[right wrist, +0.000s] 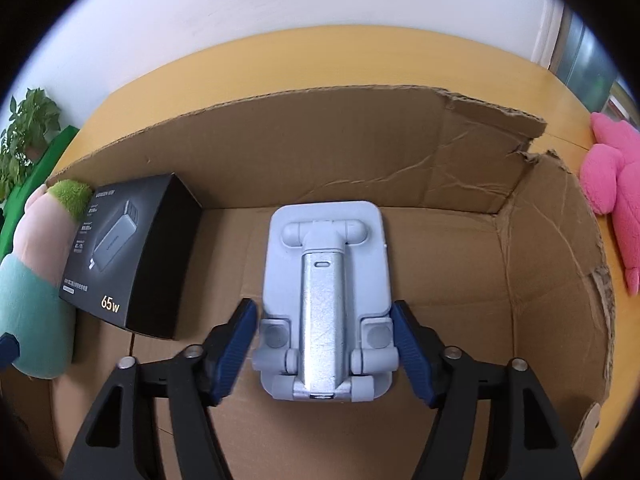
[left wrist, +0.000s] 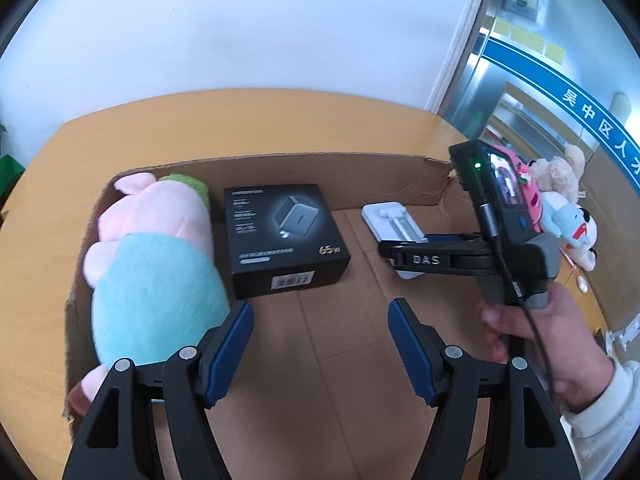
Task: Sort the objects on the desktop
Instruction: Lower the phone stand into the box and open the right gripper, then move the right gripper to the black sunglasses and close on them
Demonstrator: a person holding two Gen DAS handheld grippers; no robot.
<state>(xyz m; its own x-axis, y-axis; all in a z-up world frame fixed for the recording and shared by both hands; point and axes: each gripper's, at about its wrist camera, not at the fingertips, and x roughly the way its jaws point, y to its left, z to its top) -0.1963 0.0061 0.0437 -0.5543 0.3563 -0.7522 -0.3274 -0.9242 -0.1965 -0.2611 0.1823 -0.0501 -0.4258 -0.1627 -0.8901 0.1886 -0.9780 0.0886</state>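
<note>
A shallow cardboard box [left wrist: 320,168] lies on the yellow table. Inside it, a pink and teal plush toy [left wrist: 152,264] rests against the left wall, with a black charger box [left wrist: 280,236] beside it. My left gripper [left wrist: 320,312] hovers open over the bare box floor, just right of the plush toy, with nothing between its fingers. A pale grey folding phone stand [right wrist: 324,292] lies flat on the box floor. My right gripper [right wrist: 324,308] straddles its near half, the blue pads just off its sides. In the left wrist view the right gripper [left wrist: 390,250] covers part of the stand [left wrist: 384,216].
A bright pink plush [right wrist: 612,176] lies on the table right of the box's torn wall [right wrist: 532,152]. Small plush toys [left wrist: 564,196] sit behind the hand [left wrist: 532,340] that holds the right gripper. A green plant [right wrist: 28,128] stands far left. A glass door is at the right.
</note>
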